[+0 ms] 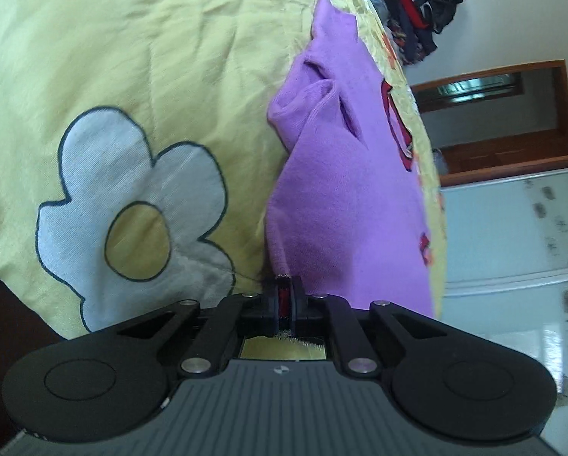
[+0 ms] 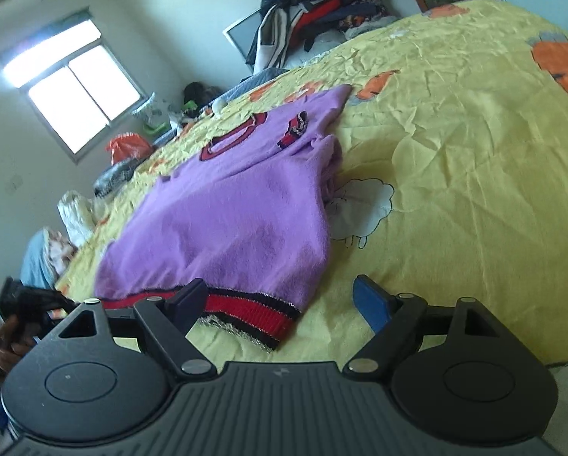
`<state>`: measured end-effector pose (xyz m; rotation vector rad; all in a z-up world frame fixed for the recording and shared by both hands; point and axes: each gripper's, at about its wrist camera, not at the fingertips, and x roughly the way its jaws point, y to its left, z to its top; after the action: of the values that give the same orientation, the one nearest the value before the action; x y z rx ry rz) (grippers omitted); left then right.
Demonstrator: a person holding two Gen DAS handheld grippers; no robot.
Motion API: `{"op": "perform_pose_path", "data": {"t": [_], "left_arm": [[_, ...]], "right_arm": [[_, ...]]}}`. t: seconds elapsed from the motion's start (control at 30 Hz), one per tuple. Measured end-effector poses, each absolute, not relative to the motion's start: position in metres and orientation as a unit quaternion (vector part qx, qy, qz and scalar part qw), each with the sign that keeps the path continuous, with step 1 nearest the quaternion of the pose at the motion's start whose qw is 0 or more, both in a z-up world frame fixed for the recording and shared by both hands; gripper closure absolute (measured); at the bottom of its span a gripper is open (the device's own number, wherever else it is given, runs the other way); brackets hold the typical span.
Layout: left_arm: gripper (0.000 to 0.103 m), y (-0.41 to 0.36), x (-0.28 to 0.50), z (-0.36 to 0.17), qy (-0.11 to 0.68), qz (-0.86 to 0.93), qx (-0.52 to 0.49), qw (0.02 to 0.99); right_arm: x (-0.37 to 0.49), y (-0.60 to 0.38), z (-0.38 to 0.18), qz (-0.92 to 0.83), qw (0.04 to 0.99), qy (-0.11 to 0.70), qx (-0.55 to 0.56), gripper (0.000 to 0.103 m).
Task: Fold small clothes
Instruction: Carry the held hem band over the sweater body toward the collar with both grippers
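Observation:
A small purple sweater (image 2: 230,220) with a red and black hem band (image 2: 253,311) lies on a yellow bedsheet (image 2: 455,174), one side folded over. My right gripper (image 2: 280,300) stands open at the near hem, with the hem's right corner between its fingers and nothing pinched. In the left wrist view the same sweater (image 1: 345,197) runs away from the camera. My left gripper (image 1: 284,292) is shut on the sweater's red hem edge. That left gripper (image 2: 29,304) shows at the far left of the right wrist view, held by a hand (image 2: 6,349).
The bedsheet (image 1: 132,57) carries white flower and orange prints. A heap of dark clothes (image 2: 314,11) sits at the bed's far end. Bags and bundles (image 2: 128,148) line the far left edge of the bed, under a window (image 2: 75,83). A wooden door frame (image 1: 512,114) stands beyond the bed.

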<state>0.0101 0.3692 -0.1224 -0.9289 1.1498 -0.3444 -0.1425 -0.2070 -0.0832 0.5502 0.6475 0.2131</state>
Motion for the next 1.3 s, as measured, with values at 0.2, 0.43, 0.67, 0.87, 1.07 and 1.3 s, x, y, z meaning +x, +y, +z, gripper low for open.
{"op": "perform_pose_path", "data": {"t": [0.2,0.43,0.67,0.87,1.07,1.3], "left_arm": [[0.089,0.355,-0.001,-0.113,0.504,-0.131,-0.389,0.760],[0.088,0.357,0.005,-0.111,0.504,-0.148,-0.380,0.761],[0.087,0.369,0.017,-0.128,0.510,-0.198,-0.414,0.728],[0.071,0.366,0.011,-0.136,0.458,-0.262,-0.418,0.740],[0.099,0.363,-0.003,-0.152,0.428,-0.290,-0.439,0.734],[0.100,0.379,-0.031,-0.145,0.371,-0.303,-0.475,0.738]], "right_arm": [[-0.144,-0.192,-0.083,0.112,0.901,0.318,0.272,0.019],[-0.138,-0.190,-0.093,0.074,0.876,0.356,0.316,0.097],[-0.138,-0.204,-0.109,0.065,0.825,0.351,0.438,0.095],[-0.145,-0.202,-0.113,0.020,0.814,0.324,0.482,0.098],[-0.148,-0.185,-0.097,0.026,0.838,0.300,0.455,0.099],[-0.140,-0.177,-0.068,0.069,0.859,0.260,0.437,0.099]]}}
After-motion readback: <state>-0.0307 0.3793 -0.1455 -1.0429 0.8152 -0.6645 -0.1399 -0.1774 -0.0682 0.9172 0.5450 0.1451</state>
